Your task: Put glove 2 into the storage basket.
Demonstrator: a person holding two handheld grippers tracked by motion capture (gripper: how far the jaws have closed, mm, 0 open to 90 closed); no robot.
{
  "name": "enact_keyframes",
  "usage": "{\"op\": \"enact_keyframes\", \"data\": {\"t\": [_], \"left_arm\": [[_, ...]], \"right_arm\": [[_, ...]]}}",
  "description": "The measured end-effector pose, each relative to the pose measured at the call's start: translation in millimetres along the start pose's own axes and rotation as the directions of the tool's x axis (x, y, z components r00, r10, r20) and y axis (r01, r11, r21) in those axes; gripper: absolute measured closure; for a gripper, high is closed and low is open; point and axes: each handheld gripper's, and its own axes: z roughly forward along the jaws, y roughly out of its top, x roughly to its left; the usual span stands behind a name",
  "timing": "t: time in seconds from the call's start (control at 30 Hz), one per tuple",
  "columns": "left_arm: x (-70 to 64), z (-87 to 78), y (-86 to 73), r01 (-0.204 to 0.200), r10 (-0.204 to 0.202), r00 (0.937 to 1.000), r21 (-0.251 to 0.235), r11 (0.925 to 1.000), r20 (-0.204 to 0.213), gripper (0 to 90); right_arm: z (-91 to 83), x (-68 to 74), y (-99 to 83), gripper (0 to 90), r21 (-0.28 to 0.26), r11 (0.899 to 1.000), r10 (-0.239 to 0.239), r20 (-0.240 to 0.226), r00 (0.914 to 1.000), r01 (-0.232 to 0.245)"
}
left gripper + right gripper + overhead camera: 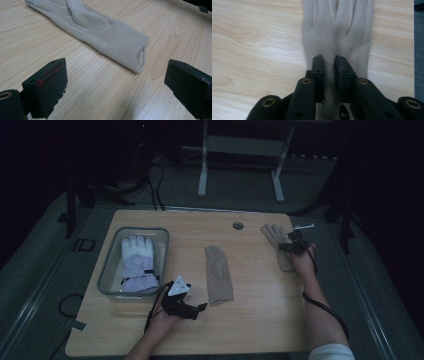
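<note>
The right gripper (329, 62) has its two black jaws pinched close on the soft beige cloth glove (337, 30) at the far right side of the light wooden table (260, 320). A fold of the glove sits between the jaws, so it looks grabbed. This glove lies flat, its fingers pointing away from the person.

The left gripper (115, 82) has its jaws wide apart and holds nothing. It hovers low over the table, just in front of the open cuff of a second beige cloth glove (100, 27). That glove lies flat in the middle of the table, near the gripper but not touching it.

To the left stands a clear plastic bin (107, 270). Inside it lies a thick white and purple winter glove (138, 262).

The job looks like putting gloves away in the bin. One is already in. Two beige gloves are still out on the table. One is gripped and ready to lift; the other has yet to be grabbed.
</note>
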Motion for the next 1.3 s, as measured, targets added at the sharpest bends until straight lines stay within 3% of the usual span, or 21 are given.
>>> {"op": "enact_keyframes", "data": {"t": [0.17,0.27,0.3,0.43,0.6,0.7,0.77,0.9,1.0,1.3], "left_arm": [[0.5,0.1,0.3,0.003,-0.003,1.0,-0.001,1.0,-0.002,5.0],[0.1,-0.1,0.4,0.001,-0.001,1.0,-0.004,1.0,-0.006,5.0],[0.0,-0.2,0.5,0.0,0.0,1.0,-0.004,1.0,-0.008,5.0],[-0.3,-0.5,0.7,-0.002,0.002,0.9999,-0.006,1.0,-0.014,5.0],[-0.1,-1.6,1.1,-0.01,0.01,0.9998,-0.015,0.9998,-0.016,5.0],[0.3,-2.0,1.4,-0.01,0.009,0.9998,-0.016,0.9998,-0.017,5.0],[0.4,-2.7,1.5,-0.009,0.009,0.9999,-0.019,0.9998,-0.014,5.0],[0.5,-3.2,1.6,-0.009,0.009,0.9999,-0.021,0.9997,-0.012,5.0],[0.5,-2.7,1.5,-0.01,0.01,0.9999,-0.02,0.9998,-0.009,5.0],[-0.3,-1.0,1.6,-0.011,0.011,0.9999,-0.025,0.9996,0.001,5.0]], "right_arm": [[-22.3,14.8,-9.2,79.6,-0.038,0.996,0.078,-0.025,0.9967,-0.078],[-38.4,28.1,-16.3,79.6,-0.057,0.994,0.094,-0.017,0.9954,-0.095],[-44.0,33.3,-18.2,79.6,-0.061,0.995,0.083,-0.012,0.9965,-0.084],[-69.0,47.5,-22.2,79.5,-0.093,0.989,0.116,-0.025,0.9929,-0.118],[-97.0,68.1,-26.2,79.5,-0.119,0.989,0.089,-0.017,0.9959,-0.09],[-106.5,78.4,-33.0,79.5,-0.136,0.986,0.097,-0.031,0.9948,-0.101],[-109.0,83.0,-38.4,79.5,-0.146,0.981,0.123,-0.061,0.9906,-0.13],[-107.3,96.9,-49.8,79.4,-0.151,0.98,0.12,-0.058,0.991,-0.128],[-103.4,102.7,-58.7,79.4,-0.155,0.975,0.152,-0.059,0.9867,-0.159],[-80.3,112.5,-82.4,79.0,-0.087,0.979,0.178,-0.069,0.9816,-0.184]]}}
